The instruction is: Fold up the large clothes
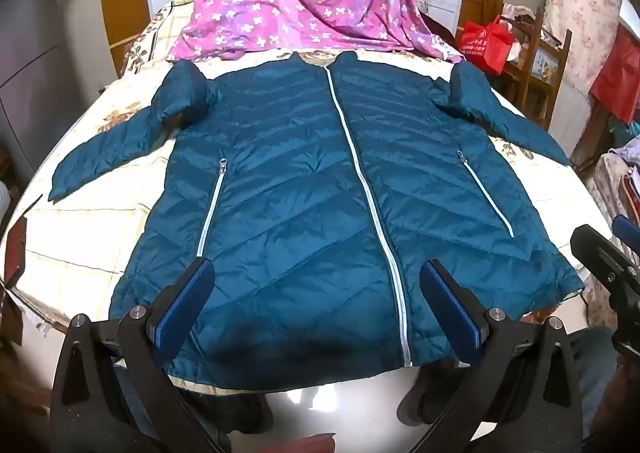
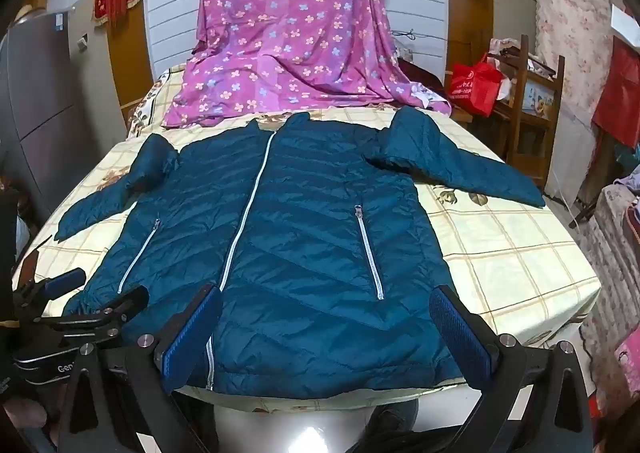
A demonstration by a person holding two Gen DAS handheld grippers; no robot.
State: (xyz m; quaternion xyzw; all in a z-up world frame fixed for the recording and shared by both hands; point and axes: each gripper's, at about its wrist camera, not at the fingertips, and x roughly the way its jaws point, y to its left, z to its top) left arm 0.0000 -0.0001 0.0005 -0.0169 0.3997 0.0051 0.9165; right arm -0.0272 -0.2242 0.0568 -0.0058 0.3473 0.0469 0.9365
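Teal jacket (image 1: 320,181) lies flat, zipped, front up on the bed (image 2: 500,245), hem at the near edge. Left tongs (image 1: 316,305) and right tongs (image 2: 328,333) hover spread wide, empty. Judgement: take 1 sleeve (image 2: 480,173) first, fold inward. Open bed right; pink sheet (image 2: 288,37) crowds far side.

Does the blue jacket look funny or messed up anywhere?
Mostly no. The jacket lies flat and zipped on the bed. The only untidy bits are its sleeves, bunched up at the shoulders, so they look lumpy. Both tools, left tool and right tool, hang open, touching nothing.
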